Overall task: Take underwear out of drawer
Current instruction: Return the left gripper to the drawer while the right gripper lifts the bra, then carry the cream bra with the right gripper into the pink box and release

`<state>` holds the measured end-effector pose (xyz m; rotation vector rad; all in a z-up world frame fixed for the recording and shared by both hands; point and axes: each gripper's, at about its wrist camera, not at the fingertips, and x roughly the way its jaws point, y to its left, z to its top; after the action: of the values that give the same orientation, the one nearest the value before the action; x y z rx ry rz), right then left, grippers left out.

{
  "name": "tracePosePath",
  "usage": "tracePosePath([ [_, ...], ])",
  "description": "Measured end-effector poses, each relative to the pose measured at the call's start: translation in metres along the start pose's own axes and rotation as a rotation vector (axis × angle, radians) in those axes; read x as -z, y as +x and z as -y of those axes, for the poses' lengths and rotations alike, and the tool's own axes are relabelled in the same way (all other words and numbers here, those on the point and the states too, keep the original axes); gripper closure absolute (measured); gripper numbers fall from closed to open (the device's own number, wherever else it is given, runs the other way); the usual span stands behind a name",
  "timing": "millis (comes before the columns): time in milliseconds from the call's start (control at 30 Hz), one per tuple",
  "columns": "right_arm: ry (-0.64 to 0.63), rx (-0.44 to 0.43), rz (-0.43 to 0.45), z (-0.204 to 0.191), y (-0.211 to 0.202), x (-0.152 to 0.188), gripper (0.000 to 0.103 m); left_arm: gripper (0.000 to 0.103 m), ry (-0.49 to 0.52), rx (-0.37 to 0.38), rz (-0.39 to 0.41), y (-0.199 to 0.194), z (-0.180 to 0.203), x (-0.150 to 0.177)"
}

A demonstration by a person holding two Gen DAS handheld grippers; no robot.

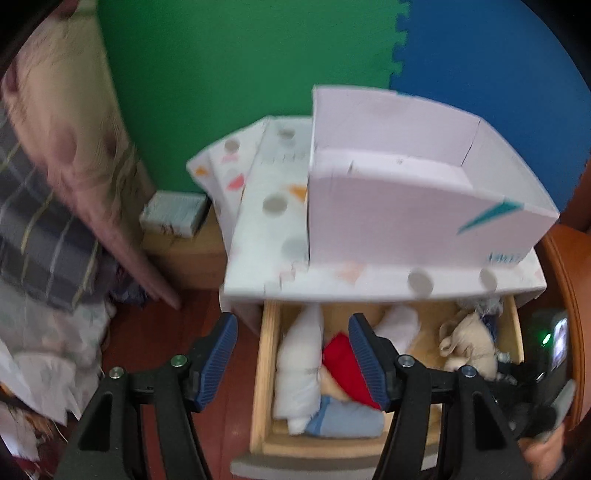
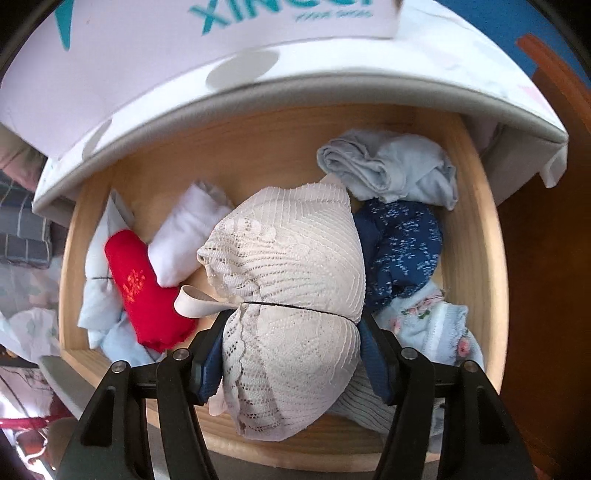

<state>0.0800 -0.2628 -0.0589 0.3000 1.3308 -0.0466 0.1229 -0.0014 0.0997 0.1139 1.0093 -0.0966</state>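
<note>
A: What writing can we read?

B: Teal letters "XIN" on the white box [image 2: 207, 33] atop the cabinet; the rest is cut off and blurred. Smaller print beneath is illegible.

A: What do we struggle to make out?

B: Our left view is smeared by blur. The patterned bedding [image 1: 48, 206] at the left is vague.

A: And the surroundings?

B: The open wooden drawer [image 2: 476, 258] sits under a white top, with green and blue foam mats [image 1: 236, 74] behind and a reddish floor.

A: Our grippers?

B: The right gripper [image 2: 291, 354] clamps the cream lace bra [image 2: 291, 266] over the drawer. The left gripper [image 1: 291, 358] stands open, empty, above the drawer's left edge, near the red garment [image 1: 343, 365].
</note>
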Motion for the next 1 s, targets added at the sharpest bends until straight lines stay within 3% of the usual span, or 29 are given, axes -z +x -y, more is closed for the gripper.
tracePosePath([
  [167,-0.01,-0.009,0.02,0.012,-0.027,-0.008,0.044,0.039,-0.071,0.011,-0.073,0.027,-0.001,0.044],
  [400,-0.066,-0.015,0.036,0.025,-0.081,-0.01,0.044,0.039,-0.072,-0.024,-0.089,0.051,0.013,0.085],
  [633,-0.103,-0.028,0.084,0.018,-0.15,-0.013,0.044,0.039,-0.074,-0.016,-0.078,0.053,0.012,0.09],
  [833,-0.155,-0.026,0.211,-0.002,-0.213,-0.044,0.044,0.039,-0.085,0.002,-0.088,0.055,0.009,0.091],
  [1000,-0.128,-0.065,0.25,-0.014,-0.238,-0.074,0.046,0.039,-0.123,0.017,-0.104,0.058,0.002,0.091],
])
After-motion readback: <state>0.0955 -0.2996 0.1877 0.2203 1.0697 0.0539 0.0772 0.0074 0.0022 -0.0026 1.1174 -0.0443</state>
